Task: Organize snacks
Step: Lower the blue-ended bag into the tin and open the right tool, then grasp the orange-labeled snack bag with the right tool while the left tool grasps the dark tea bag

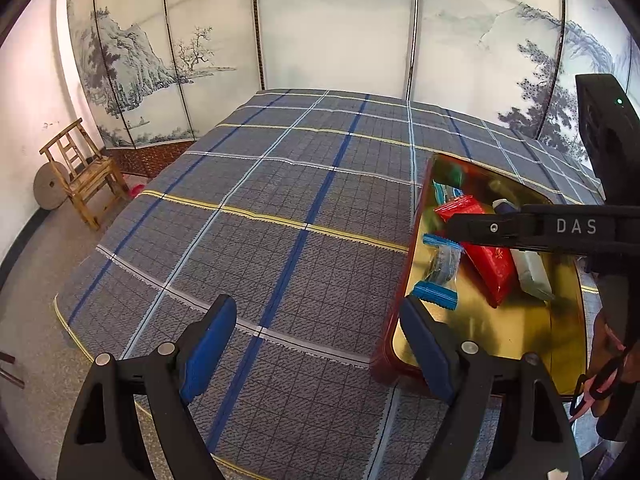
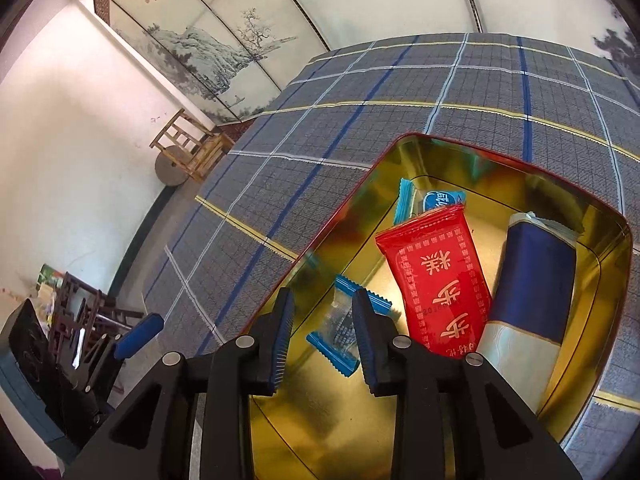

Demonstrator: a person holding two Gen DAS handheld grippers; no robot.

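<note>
The gold-lined tin tray (image 2: 600, 360) with a red outer wall sits on the plaid tablecloth (image 1: 280, 200) and serves as the collecting place for the snacks, which is probably why every packet in view lies inside it and none on the cloth. The right gripper (image 2: 322, 328) hangs over the tray's near left corner with its jaws parted a little; a clear candy with blue twisted ends (image 2: 344, 324) lies on the tray floor in the gap between the fingers, and neither blue pad appears to press on it, so it reads as let go and resting where it was meant to land. No earlier view is given to say more. Just to the right of that candy, still inside the tray, lies the red packet with Chinese characters (image 2: 436, 276), and against the tray's right wall a dark blue and white packet (image 2: 536, 280). A second blue-wrapped candy (image 2: 432, 200) peeks out beyond the red packet, toward the tray's far wall.

The left gripper (image 1: 316, 344) is released and empty, jaws wide, hovering over bare cloth just left of the tray's near corner, its right finger (image 1: 428, 344) overlapping the tray rim in that view; it seems parked clear of the tray so the right side can work
</note>
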